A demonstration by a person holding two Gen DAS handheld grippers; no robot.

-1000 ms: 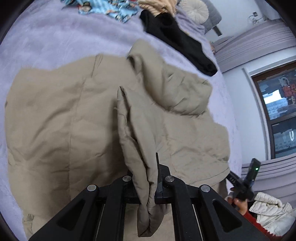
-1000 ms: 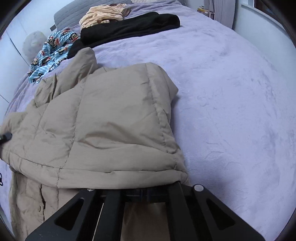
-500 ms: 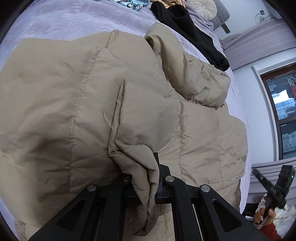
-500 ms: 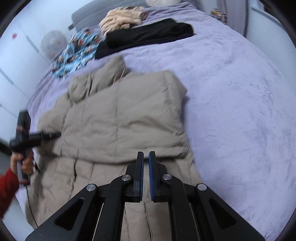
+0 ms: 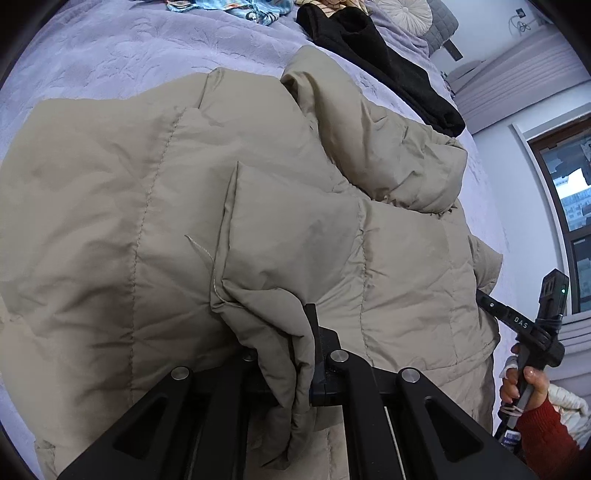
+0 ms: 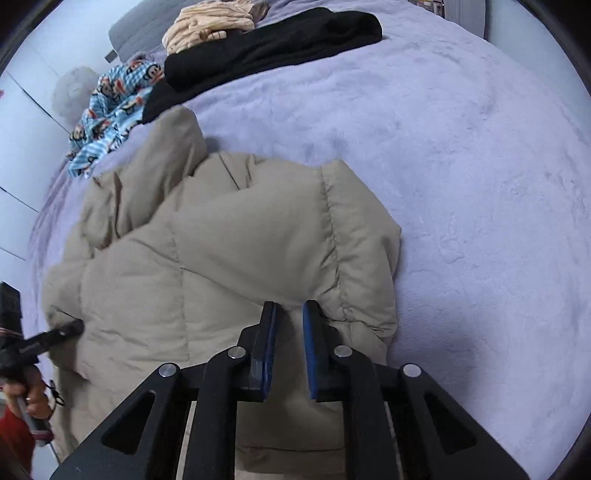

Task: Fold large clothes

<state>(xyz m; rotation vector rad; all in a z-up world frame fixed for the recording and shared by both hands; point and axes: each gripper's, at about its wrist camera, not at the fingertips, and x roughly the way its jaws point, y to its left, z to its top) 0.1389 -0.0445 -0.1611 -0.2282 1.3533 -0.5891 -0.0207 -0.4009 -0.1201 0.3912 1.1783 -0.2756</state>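
Note:
A large beige padded jacket [image 5: 155,206] lies spread on the lilac bed, its sleeves folded over the body. My left gripper [image 5: 295,332] is shut on a bunched fold of the jacket's sleeve, which hangs down between the fingers. In the right wrist view the same jacket [image 6: 229,266] lies just ahead. My right gripper [image 6: 289,314] is open with a narrow gap and empty, its blue-padded fingertips just above the jacket's folded edge. The right gripper also shows in the left wrist view [image 5: 487,299], at the jacket's far right edge.
A black garment [image 6: 273,40], a blue cartoon-print garment [image 6: 110,107] and a peach striped garment [image 6: 207,22] lie at the far end of the lilac bed [image 6: 461,155]. A window [image 5: 569,206] and a white jacket [image 5: 569,406] are to the right.
My right gripper let go of the jacket's edge, pulled back, then came close again with its fingers a little apart. My left gripper kept its hold and laid the sleeve onto the jacket body.

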